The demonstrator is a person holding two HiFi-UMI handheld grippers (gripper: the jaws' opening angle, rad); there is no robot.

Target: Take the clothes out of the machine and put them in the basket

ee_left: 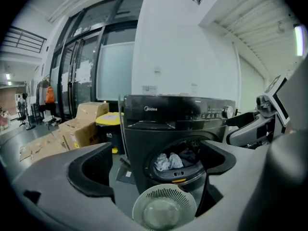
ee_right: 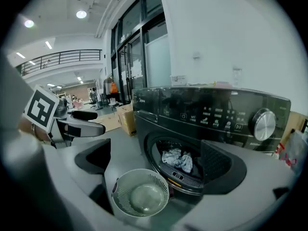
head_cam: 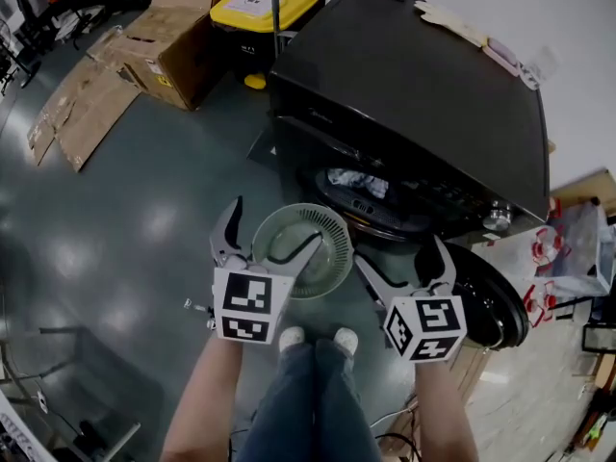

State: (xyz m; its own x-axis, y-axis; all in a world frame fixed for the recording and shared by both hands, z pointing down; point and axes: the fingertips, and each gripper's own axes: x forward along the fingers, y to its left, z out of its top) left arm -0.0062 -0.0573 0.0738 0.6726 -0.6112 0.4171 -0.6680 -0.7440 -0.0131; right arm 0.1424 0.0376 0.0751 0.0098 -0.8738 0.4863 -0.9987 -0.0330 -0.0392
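Nearest: left gripper [head_cam: 273,227] and right gripper [head_cam: 399,256], jaws wide apart, holding nothing. Below: round slotted plastic basket [head_cam: 332,231], empty, on floor before glossy black washing machine [head_cam: 423,94]. In open drum: crumpled pale clothes [head_cam: 356,182]. Beyond: cardboard boxes [head_cam: 178,41].

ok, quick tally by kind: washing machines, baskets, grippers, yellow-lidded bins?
Washing machine: 1
Basket: 1
Grippers: 2 (left gripper, right gripper, both open and empty)
Yellow-lidded bin: 1
Total: 5
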